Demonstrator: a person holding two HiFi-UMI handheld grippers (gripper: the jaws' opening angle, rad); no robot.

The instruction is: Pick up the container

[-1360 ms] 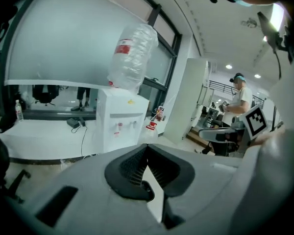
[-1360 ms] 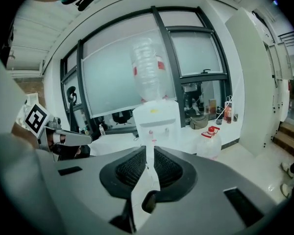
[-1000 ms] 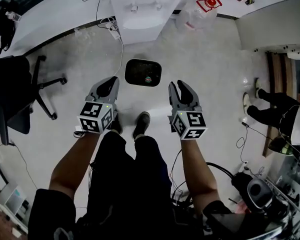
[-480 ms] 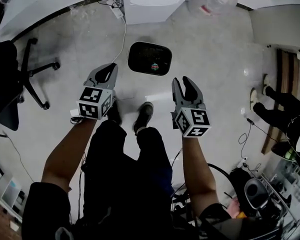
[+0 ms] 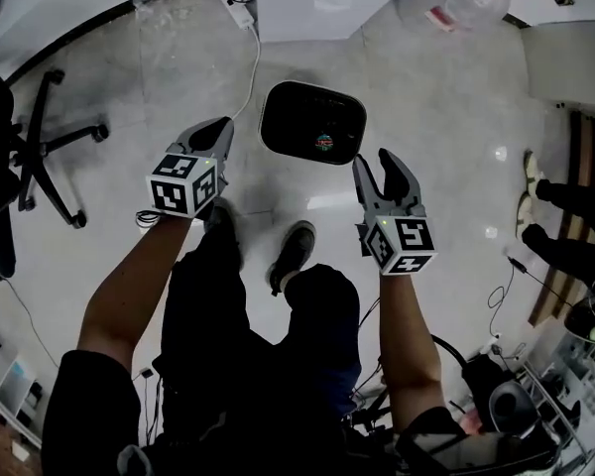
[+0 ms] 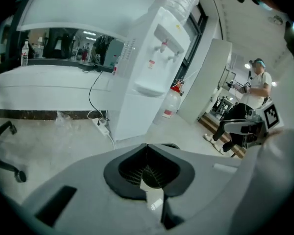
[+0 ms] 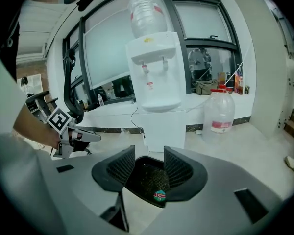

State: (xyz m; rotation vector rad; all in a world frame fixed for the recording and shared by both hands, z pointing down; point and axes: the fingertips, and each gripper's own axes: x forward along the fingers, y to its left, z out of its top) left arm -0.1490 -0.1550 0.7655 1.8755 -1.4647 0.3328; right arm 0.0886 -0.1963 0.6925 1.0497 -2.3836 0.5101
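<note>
Right gripper (image 5: pixel 382 165) and left gripper (image 5: pixel 216 132) dropped toward black rounded-square plastic container (image 5: pixel 312 122), on floor before white water dispenser (image 5: pixel 317 3). Right fingers just spread, nothing between; left fingers pressed together. Judged: pre-grasp approach, right side.

White water dispenser (image 7: pixel 154 82) with spare bottle (image 7: pixel 220 112) beside it, black office chair (image 5: pixel 40 142) on pale floor (image 5: pixel 456 117).

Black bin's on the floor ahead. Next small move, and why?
Probably lower the right hand-held gripper forward onto the near rim of the container: its jaws have just been opening, with nothing between them yet, and the rim lines up beyond the gap. The left hand-held gripper is shut.
</note>
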